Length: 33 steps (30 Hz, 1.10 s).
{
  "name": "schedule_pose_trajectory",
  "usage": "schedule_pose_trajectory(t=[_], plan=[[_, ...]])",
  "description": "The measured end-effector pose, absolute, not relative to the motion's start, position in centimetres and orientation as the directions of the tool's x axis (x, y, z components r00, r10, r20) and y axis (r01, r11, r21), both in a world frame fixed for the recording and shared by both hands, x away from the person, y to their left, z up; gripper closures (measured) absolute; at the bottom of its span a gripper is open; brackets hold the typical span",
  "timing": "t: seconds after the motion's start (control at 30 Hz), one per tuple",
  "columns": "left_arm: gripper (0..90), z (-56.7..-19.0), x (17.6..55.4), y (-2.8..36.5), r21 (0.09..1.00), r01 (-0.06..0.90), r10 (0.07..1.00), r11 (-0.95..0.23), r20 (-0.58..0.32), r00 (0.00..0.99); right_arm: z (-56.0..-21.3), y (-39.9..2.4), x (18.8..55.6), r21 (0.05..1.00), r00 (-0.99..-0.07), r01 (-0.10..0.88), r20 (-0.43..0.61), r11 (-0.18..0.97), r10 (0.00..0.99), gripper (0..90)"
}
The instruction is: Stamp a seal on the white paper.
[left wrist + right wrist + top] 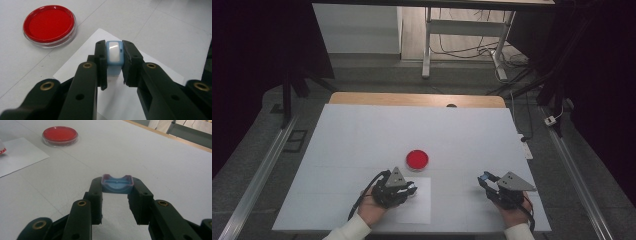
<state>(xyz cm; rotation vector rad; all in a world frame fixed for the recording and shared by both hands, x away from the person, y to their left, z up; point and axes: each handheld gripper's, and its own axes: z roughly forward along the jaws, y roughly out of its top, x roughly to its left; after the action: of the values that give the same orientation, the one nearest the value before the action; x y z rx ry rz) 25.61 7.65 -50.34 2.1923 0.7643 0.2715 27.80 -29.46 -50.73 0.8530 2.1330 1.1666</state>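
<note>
I have the left gripper [410, 189] low over the near edge of the worktop [362, 130], and its jaws are clamped on a small light-blue stamp body [114, 58] with a pale, glossy top face. In the left gripper view the blue piece sits upright between the two black pads, pinched on both sides, right above a white sheet of paper [85, 60] that lies flat on the worktop. Whether the piece touches the paper I cannot tell.

The right gripper [485, 180] is well apart from the left, near the right front corner of the worktop. Its jaws are clamped on a blue cap [117, 184], a shallow open tray shape with a reddish rim and a curved dip in its edge, held at the very tips with the hollow side facing up. It hangs just above the bare white surface.

A round clear dish with a red pad [417, 159] inside stands just beyond the paper's far edge, near the left gripper and farther from the right one. In the high view it is between the two hands but closer to the left. The person's left hand [372, 210] and right hand [512, 216] come in from the bottom in white sleeves.
</note>
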Motion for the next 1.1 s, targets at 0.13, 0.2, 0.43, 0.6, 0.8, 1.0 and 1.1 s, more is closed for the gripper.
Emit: schedule_pose_trajectory(t=[0.13,0.2,0.43,0.6,0.8,1.0,1.1], plan=[[75.5,-50.39,25.57,7.56,0.739,0.433,0.602,-0.516,-0.046,0.797,-50.76,-29.45,27.81,0.872,-0.643,0.262,-0.163,0.414,0.749,64.6],[75.5,-50.43,25.52,7.47,0.739,0.428,0.603,-0.521,-0.037,0.797,-50.76,-29.45,27.82,0.872,-0.643,0.259,-0.165,0.415,0.748,64.6],[75.5,-50.55,25.32,7.09,0.737,0.404,0.605,-0.543,0.009,0.797,-50.72,-29.5,27.8,0.87,-0.641,0.264,-0.166,0.418,0.75,64.6],[75.5,-50.67,25.2,6.86,0.735,0.394,0.607,-0.552,0.03,0.794,-50.76,-29.49,27.8,0.872,-0.641,0.262,-0.163,0.413,0.75,64.6],[75.5,-50.91,25.18,6.66,0.725,0.393,0.604,-0.566,0.04,0.796,-50.76,-29.51,27.81,0.872,-0.64,0.262,-0.163,0.413,0.751,64.6],[75.6,-51.01,25.16,6.7,0.728,0.394,0.604,-0.561,0.035,0.796,-50.77,-29.51,27.82,0.872,-0.64,0.262,-0.164,0.414,0.751,64.6],[75.6,-51.01,25.14,6.68,0.726,0.394,0.605,-0.564,0.038,0.796,-50.76,-29.5,27.81,0.872,-0.64,0.261,-0.164,0.414,0.751,64.6]])
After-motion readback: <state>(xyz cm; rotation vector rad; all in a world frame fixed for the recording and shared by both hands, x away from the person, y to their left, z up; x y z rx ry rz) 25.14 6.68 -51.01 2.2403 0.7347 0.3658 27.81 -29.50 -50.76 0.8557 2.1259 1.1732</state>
